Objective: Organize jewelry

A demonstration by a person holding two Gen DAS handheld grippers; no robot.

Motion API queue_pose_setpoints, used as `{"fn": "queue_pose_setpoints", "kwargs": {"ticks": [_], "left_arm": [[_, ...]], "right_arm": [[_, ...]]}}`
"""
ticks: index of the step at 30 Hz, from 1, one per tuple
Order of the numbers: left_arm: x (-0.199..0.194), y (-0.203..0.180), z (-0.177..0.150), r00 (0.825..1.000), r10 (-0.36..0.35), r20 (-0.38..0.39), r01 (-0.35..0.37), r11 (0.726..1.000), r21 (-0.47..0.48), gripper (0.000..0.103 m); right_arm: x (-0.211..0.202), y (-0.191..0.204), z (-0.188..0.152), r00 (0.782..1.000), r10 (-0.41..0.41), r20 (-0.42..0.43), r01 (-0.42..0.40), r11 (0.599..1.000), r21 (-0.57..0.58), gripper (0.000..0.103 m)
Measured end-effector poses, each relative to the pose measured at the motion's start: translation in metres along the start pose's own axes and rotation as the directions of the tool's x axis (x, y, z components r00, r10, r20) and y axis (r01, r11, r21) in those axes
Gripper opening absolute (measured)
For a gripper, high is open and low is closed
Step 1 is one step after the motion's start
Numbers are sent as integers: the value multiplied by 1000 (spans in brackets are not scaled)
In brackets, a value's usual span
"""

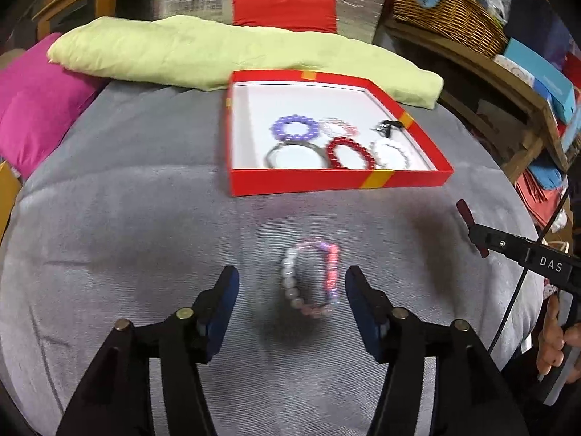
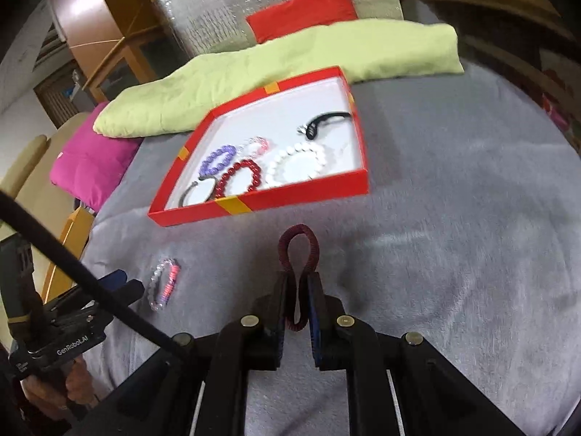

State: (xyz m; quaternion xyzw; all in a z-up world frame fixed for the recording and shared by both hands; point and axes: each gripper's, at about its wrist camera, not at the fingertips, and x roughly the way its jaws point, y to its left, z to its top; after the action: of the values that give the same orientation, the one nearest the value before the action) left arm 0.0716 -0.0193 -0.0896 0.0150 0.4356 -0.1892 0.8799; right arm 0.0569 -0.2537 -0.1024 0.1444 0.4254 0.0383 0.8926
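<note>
Pastel bead bracelet (image 1: 310, 278) lies lengthwise between the spread left gripper (image 1: 292, 283) fingers, untouched — right gripper (image 2: 298, 285) pinches a maroon coil band (image 2: 298, 254).

A grey blanket (image 1: 127, 218) lies open and bare on the left and near sides, giving clear passage. A low-walled red box (image 1: 337, 178) sits at the far side, its top open. A beaded bracelet (image 1: 312, 279) lies on the blanket near the box. A green pillow (image 1: 181, 51) blocks the far edge behind the box.
</note>
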Motion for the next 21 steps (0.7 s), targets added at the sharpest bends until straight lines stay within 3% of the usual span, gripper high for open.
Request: {"fn": "queue_pose_setpoints", "kwargs": {"ticks": [7,8,10,21], "left_arm": [[20,-16,-1,998,20,-51,-17,997,74,59],[23,-14,-2,998,23,-59,-19,998,67,54],[25,-12,-2,998,31,-60,-27,997,68,19],[19,-9,0,999,28,-36,-26,998,52,7]], "right_arm": [[-2,-15,0,1000,-11,-4,11,1000,20,12],[-2,-15,0,1000,-14,-6,14,1000,18,12],[-1,-16,0,1000,-14,-8,14,1000,20,12],[-3,-6,0,1000,-8,20,8,1000,5,12]]}}
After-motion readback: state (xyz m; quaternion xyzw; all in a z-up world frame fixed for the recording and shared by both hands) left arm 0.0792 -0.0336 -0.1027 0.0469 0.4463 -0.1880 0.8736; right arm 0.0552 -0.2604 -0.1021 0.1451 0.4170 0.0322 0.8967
